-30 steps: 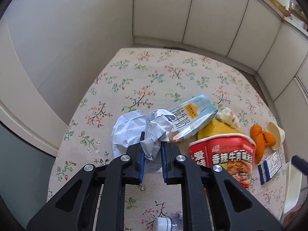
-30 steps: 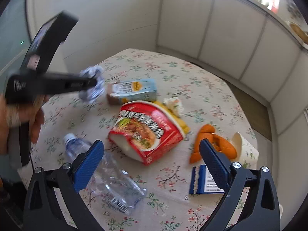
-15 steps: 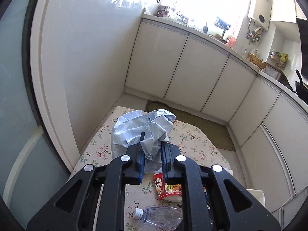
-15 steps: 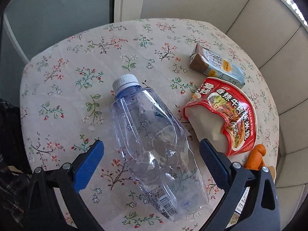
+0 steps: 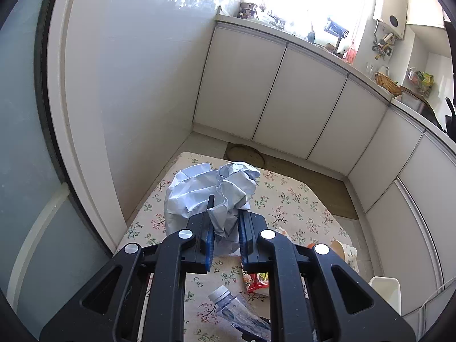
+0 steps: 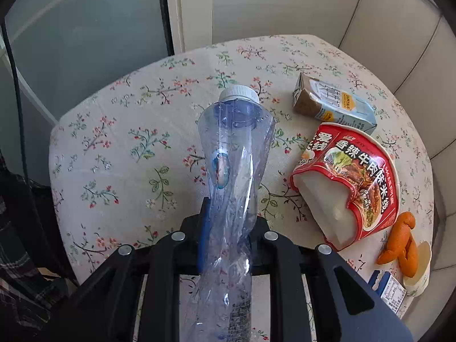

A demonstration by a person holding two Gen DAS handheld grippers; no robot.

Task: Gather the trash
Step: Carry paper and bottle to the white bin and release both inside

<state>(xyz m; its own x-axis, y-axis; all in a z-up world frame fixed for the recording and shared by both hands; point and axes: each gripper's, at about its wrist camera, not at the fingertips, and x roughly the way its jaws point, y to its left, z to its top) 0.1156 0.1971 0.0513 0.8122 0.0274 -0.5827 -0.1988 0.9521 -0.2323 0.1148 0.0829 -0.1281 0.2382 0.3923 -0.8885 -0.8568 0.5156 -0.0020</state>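
At the left, crumpled white paper (image 5: 211, 192) is pinched between the pads of the left gripper (image 5: 225, 228), held above the floral-clothed table (image 6: 119, 142) near its wall-side edge. A broad bare stretch of cloth is seen left of the clear plastic bottle (image 6: 233, 165), which is squeezed flat by the right gripper (image 6: 228, 228), whose jaws have just been closing. Rightward, a drink carton (image 6: 333, 107), red noodle bowl (image 6: 350, 182) and orange peel (image 6: 399, 242) are crowded toward the table's right edge.
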